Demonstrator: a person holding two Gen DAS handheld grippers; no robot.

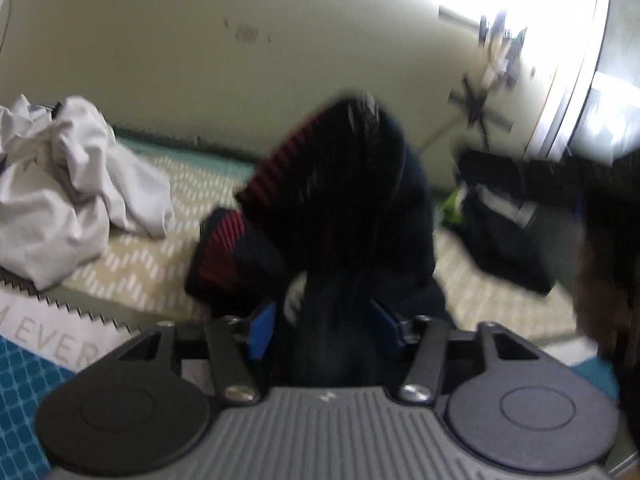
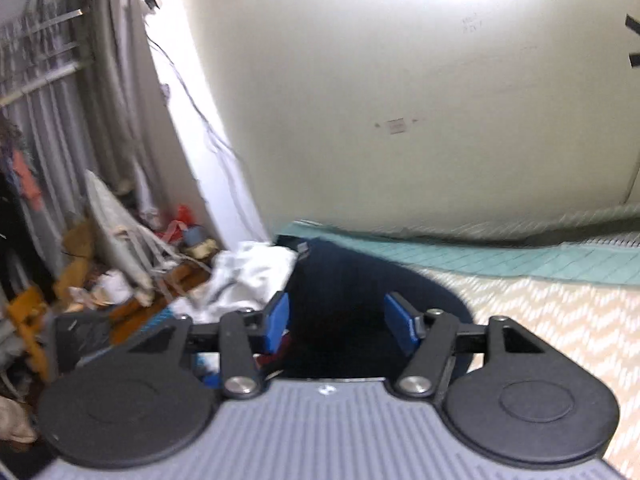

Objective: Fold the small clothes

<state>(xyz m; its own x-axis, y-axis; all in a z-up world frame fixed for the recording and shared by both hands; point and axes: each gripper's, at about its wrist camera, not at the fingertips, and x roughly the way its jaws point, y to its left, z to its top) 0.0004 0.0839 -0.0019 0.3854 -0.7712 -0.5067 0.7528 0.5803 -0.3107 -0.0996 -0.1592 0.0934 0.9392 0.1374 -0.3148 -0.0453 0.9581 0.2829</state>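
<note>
Your left gripper (image 1: pixel 324 326): fingers nearly closed, pinching the dark sock (image 1: pixel 340 200), red-ribbed cuff raised above the patterned bedcover (image 1: pixel 132 264). White garment (image 1: pixel 68 184) lies left of the sock. Your right gripper (image 2: pixel 342 326): fingers half apart, dark cloth (image 2: pixel 352 292) between them, contact unclear.

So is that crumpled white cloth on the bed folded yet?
Not folded. The crumpled white cloth lies bunched in loose wrinkles on the patterned bedspread, no gripper touching it.

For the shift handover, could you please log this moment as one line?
left gripper: dark garment with red ribbed trim between pads | right gripper: open | white clothes: unfolded on bed
</note>
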